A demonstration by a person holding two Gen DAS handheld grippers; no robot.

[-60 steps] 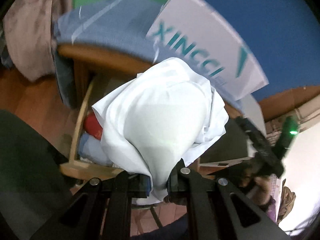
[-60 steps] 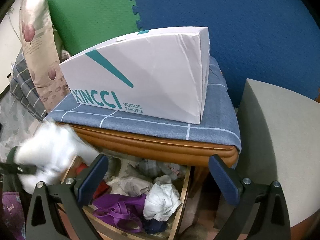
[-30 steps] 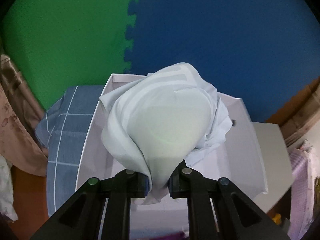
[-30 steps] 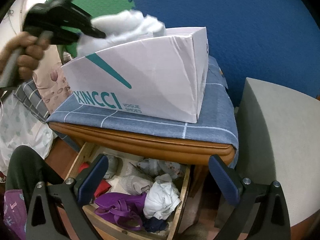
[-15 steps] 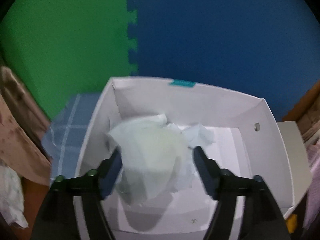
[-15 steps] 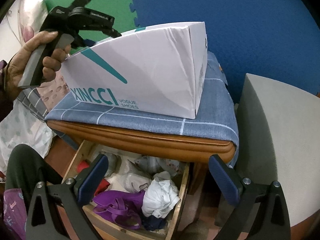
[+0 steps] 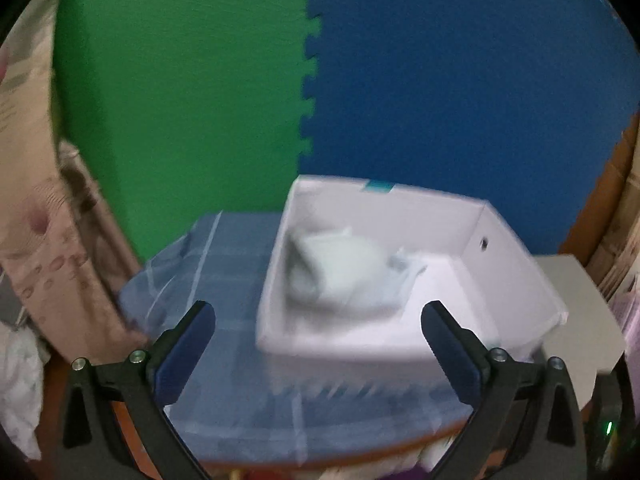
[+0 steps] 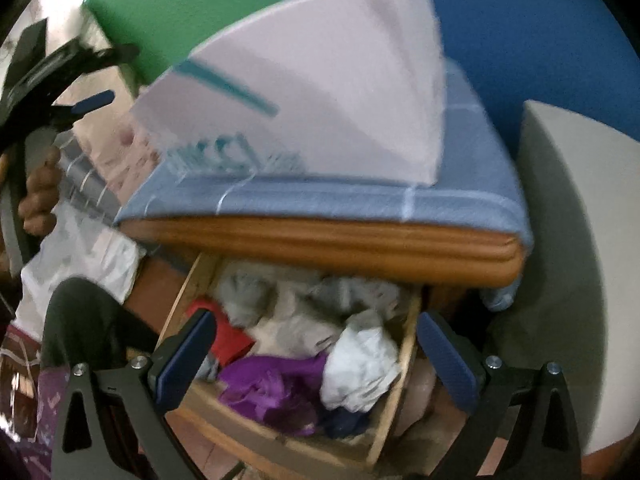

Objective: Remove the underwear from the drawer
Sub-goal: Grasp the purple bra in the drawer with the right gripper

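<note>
The left gripper (image 7: 318, 340) has just been opening and its jaws stand wide with nothing between them — the white underwear (image 7: 344, 272) lies in the shoe box (image 7: 516, 248) at twelve o'clock — while the right gripper (image 8: 316, 354), jaws spread, hangs over the open drawer (image 8: 392, 412).

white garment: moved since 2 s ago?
Yes. The white garment went from the left gripper's clamped jaws, in front of the drawer, up into the shoebox. The jaws have just been opening, with nothing between them.
</note>
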